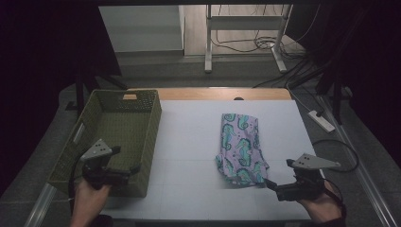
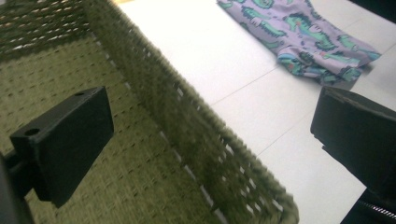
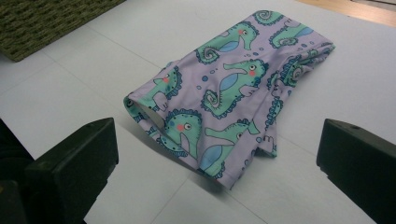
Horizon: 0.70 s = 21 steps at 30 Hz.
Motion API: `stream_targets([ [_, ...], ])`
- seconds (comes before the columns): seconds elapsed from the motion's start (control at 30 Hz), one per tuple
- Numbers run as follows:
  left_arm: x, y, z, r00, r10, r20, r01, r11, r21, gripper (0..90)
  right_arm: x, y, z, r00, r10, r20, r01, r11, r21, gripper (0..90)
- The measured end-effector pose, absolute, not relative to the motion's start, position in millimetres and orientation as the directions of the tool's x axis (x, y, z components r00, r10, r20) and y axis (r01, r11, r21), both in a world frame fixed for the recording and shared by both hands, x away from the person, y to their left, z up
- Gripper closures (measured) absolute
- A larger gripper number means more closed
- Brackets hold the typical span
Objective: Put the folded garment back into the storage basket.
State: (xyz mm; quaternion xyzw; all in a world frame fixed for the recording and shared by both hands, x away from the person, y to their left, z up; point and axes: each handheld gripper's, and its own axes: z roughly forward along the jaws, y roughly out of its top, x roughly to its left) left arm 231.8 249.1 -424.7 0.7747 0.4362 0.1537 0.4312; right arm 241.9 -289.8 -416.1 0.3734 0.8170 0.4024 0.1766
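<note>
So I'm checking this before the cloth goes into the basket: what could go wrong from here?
The folded seahorse cloth has loose layered edges nearest the open right gripper; a pinch there may catch only the top layer, so the fold could fall open when lifted. The open left gripper straddles the green woven basket wall, so closing or moving sideways might drag the basket. The cloth lies well apart from the basket, and a hanging edge might snag on its rim.

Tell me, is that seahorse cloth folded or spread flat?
Folded: the seahorse cloth lies doubled into a narrow, layered bundle on the table.
</note>
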Motion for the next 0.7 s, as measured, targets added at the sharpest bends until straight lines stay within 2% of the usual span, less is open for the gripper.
stream_targets([
  [0.23, 249, 243, -421, 0.613, 0.775, -0.154, 0.545, -0.274, 0.792, 0.0, 245, -287, -416, -0.667, 0.745, -0.005, 0.456, 0.414, 0.788, 0.0],
  [0.7, 274, 227, -417, 0.618, 0.769, -0.164, 0.548, -0.272, 0.791, 0.0, 251, -281, -419, -0.687, 0.726, -0.003, 0.45, 0.429, 0.783, 0.0],
])
